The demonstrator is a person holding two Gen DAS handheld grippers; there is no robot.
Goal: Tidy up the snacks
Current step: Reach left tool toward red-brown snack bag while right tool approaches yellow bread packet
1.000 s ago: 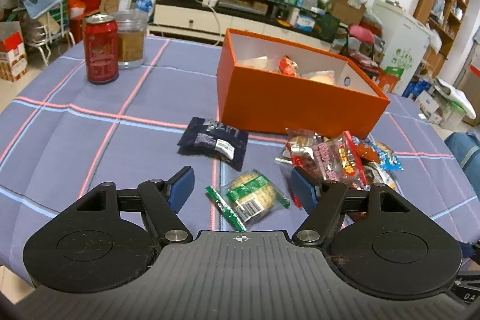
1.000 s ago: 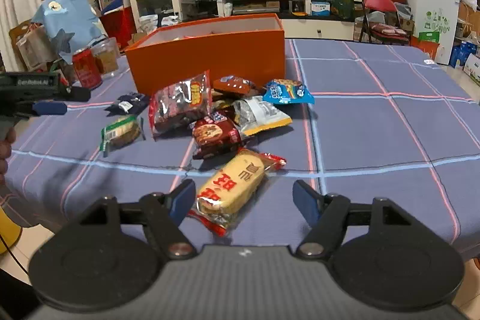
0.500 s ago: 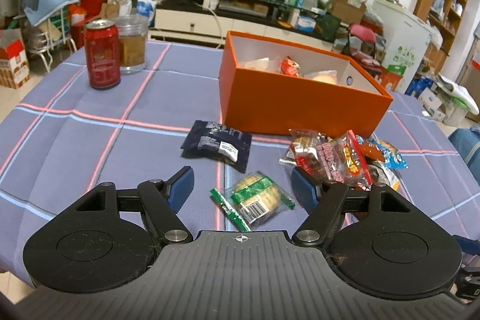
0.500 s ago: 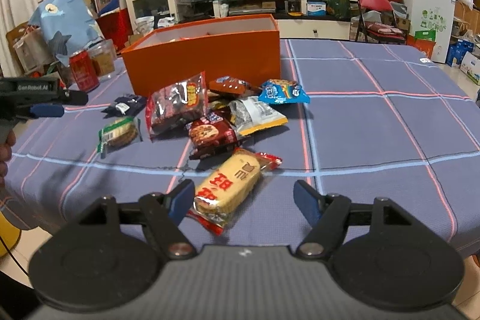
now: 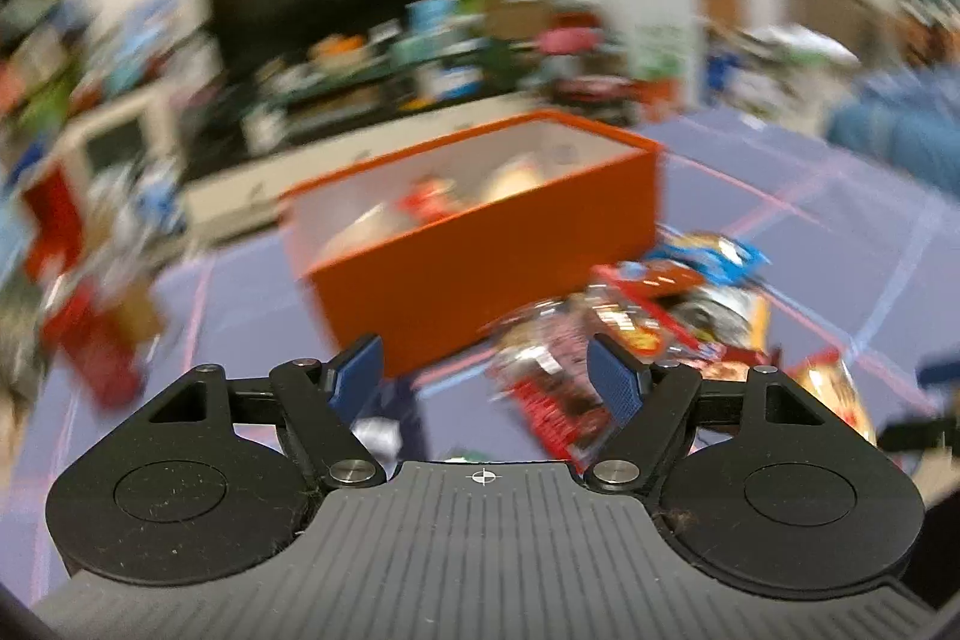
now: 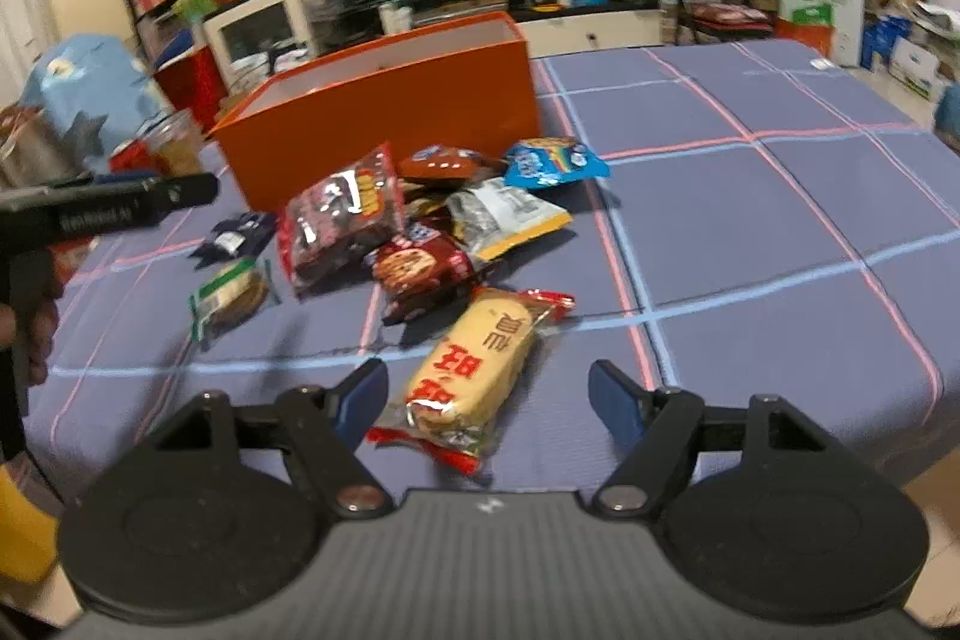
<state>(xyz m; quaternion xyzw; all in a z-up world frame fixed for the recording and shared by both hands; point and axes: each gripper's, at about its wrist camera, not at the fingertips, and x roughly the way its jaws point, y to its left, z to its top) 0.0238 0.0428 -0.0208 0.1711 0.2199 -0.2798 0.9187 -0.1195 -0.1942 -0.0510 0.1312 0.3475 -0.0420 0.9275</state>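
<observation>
Yellow cracker packet (image 6: 480, 370) on tablecloth (image 6: 750, 244) just ahead of right gripper (image 6: 486, 388), jaws wide and empty, judged light, crinkly, brittle inside, best pinched across its narrow middle; left gripper (image 5: 486, 370) likewise wide, empty; orange box (image 6: 384, 100) beyond.

Left wrist view: wholly motion-blurred; contents of the orange box (image 5: 480, 244) unreadable, snack packets (image 5: 630, 334) at right smeared. Right wrist view: left gripper (image 6: 114, 205) cut off at left edge, its jaws unseen; box interior hidden behind its wall.
</observation>
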